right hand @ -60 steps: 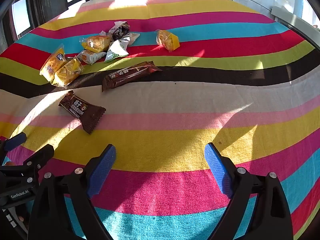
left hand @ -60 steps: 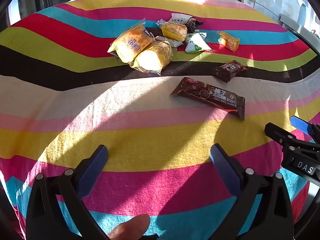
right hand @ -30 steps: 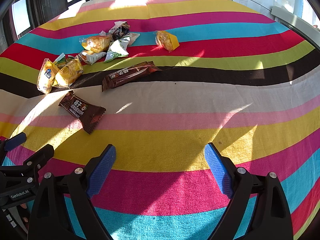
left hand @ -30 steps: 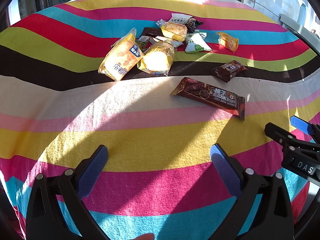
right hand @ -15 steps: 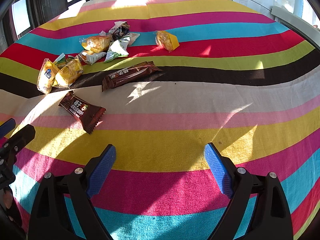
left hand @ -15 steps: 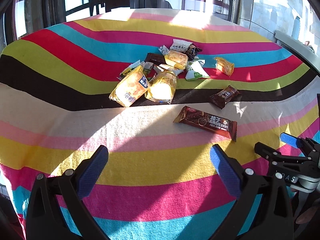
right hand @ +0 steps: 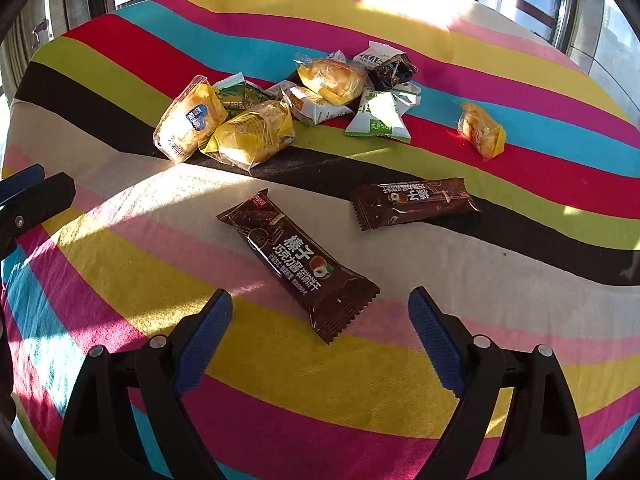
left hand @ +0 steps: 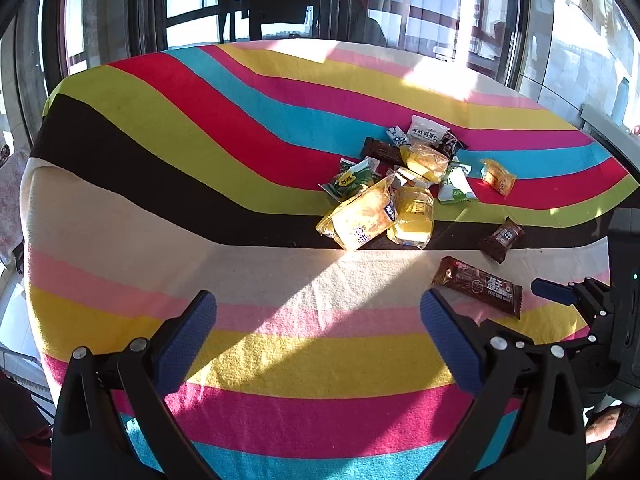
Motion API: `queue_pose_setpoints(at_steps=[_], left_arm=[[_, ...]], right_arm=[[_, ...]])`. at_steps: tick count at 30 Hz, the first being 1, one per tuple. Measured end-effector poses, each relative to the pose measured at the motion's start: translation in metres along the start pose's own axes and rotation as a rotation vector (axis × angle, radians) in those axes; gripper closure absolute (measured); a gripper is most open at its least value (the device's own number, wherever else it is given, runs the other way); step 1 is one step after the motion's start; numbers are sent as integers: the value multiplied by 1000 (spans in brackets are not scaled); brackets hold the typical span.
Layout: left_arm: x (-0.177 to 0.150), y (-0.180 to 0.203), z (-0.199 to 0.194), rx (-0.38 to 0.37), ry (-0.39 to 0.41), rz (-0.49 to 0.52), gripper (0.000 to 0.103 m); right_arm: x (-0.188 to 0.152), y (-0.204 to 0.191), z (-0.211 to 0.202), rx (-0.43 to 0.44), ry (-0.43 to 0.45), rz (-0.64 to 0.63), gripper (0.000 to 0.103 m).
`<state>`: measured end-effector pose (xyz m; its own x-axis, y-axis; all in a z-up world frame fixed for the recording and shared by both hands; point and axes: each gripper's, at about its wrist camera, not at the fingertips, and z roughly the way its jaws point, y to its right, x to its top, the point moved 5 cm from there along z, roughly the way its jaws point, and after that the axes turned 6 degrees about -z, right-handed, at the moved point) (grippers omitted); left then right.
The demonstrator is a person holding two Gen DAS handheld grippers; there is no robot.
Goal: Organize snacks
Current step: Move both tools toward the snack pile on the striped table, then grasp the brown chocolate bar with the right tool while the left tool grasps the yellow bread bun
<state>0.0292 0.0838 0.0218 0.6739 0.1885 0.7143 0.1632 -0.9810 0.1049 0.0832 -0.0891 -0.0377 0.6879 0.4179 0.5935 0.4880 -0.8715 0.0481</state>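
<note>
Wrapped snacks lie on a striped tablecloth [left hand: 160,216]. A long brown chocolate bar [right hand: 300,264] lies slantwise just ahead of my right gripper [right hand: 320,304], which is open and empty, its fingers either side of the bar's near end. A second brown bar [right hand: 416,200] lies beyond it. Two yellow pastry packs [right hand: 188,120] [right hand: 252,132] front a pile with green and white packets [right hand: 380,114]. My left gripper [left hand: 318,312] is open and empty, low over the pink and yellow stripes, well short of the pile [left hand: 400,188]. The long bar [left hand: 478,286] lies to its right.
A small orange pack [right hand: 480,130] lies alone at the right on the red stripe. A finger of the right gripper [left hand: 554,290] shows at the left wrist view's right edge. Dark window frames [left hand: 248,8] stand behind the table. The table's left edge [left hand: 28,200] is close.
The left gripper has drawn back and to the left, so more of the table and the windows show. The right gripper has moved forward and left up to the long brown bar.
</note>
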Motion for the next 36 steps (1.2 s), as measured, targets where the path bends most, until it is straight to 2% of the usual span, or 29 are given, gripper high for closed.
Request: queue_pose_setpoints(at_steps=[9,11,13,14,16,18,21,25,33,34,35,36], left_arm=[[2,-4,4,0,-5,-9,1],[2,-2,5,2,-8,-1,1],[2,1,7,8,-7,8,1],[2,3,8,9,-7,12,1],[2,6,10,7,-11,16,1],[2,9,12,7,-15,22,1],[3,14,15,13,-18,41,1],[4,19,21,17,-27,52,1],[10,24,34,52,-32,74,1],[11,24,37,54,-37,73,1],[11,24,41,54,-44,70,1],[11,24,44,55,-51,68,1]], right_arm=[[12,-5,9,61,2,-28,17],[11,-9,6,75,13,-52,24],[9,-14,2,84,26,-74,38],[7,-15,1,86,29,-81,41],[6,-16,-2,90,32,-88,55],[4,-16,-4,83,34,-85,64],[2,-12,-3,89,35,-78,63],[7,-6,3,94,30,-72,51],[21,-3,15,112,26,-89,47],[22,-3,16,112,28,-95,50],[23,-3,16,111,35,-102,59],[24,-5,15,117,41,-108,79]])
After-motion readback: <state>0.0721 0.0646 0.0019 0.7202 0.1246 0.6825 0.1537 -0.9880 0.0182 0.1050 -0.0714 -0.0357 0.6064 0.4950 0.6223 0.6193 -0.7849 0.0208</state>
